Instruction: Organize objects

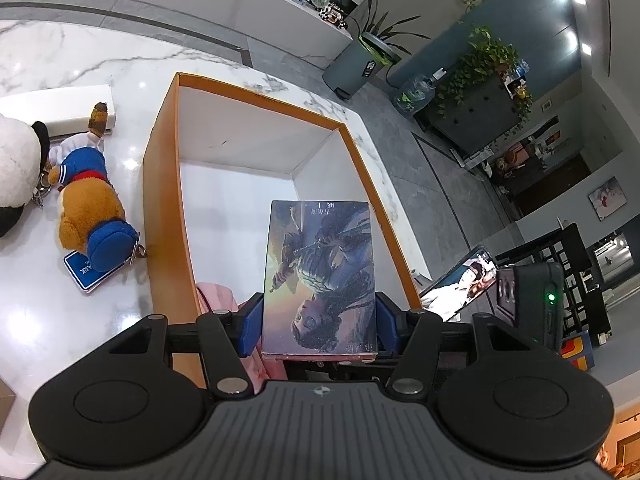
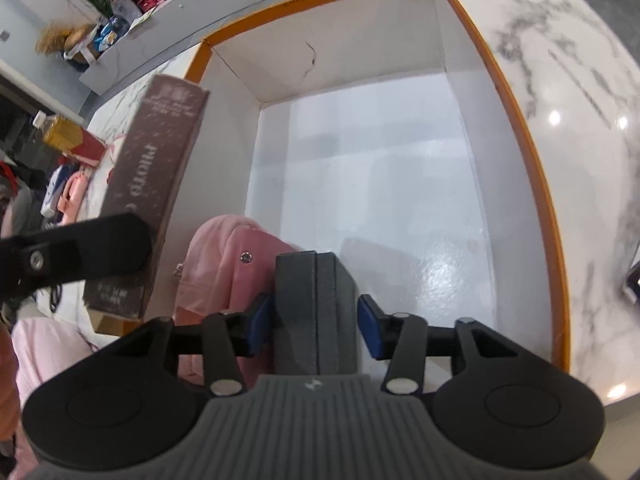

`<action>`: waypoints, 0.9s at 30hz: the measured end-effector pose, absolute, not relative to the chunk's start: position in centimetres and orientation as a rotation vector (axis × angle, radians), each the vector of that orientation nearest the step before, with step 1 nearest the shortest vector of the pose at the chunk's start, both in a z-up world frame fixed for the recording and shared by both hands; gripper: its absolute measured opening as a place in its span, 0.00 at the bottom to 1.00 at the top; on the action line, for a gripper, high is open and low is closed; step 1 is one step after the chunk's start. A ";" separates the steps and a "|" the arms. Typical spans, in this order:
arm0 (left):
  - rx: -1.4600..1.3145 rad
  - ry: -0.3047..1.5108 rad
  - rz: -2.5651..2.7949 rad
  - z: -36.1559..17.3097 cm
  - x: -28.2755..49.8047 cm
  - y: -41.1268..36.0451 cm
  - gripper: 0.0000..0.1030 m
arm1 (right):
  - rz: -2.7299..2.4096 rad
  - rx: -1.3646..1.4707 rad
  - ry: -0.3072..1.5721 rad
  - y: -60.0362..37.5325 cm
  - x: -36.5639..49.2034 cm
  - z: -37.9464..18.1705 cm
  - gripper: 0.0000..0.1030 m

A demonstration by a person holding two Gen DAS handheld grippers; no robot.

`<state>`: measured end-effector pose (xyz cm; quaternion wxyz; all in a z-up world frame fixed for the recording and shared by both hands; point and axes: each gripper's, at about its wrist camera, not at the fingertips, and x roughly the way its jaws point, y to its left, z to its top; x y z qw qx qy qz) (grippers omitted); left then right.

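Left gripper [image 1: 318,322] fingers pinch the illustrated card box [image 1: 320,276]; lower it upright into the orange-rimmed white carton [image 1: 160,152]. Right gripper [image 2: 316,326] fingers, spread, straddle the grey foam block [image 2: 314,312]; withdraw straight.

You've got an orange-edged box [image 1: 162,184] that's plain white inside, sitting on white marble [image 1: 48,300] with grey veins. Inside the box there's a pink cloth [image 2: 228,256] and a dark grey block [image 2: 314,312]. Left of the box lies a tan plush [image 1: 86,196] in blue and white clothes.
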<state>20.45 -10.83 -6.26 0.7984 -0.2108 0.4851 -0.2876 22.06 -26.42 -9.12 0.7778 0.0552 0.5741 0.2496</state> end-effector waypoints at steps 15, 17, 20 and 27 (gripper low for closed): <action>-0.363 1.039 -0.621 -6.2 20.1 -11.8 0.64 | 0.474 0.235 1.150 -30.0 21.0 -5.5 0.39; -0.351 1.046 -0.618 -6.3 20.0 -12.0 0.64 | 0.442 0.334 1.099 -30.9 20.7 -5.0 0.40; -0.331 1.056 -0.612 -6.5 19.9 -12.5 0.64 | 0.439 0.509 1.053 -32.2 20.3 -4.7 0.40; -0.254 1.050 -0.589 -6.4 19.2 -13.7 0.64 | 0.471 0.667 1.030 -31.6 20.3 -4.9 0.40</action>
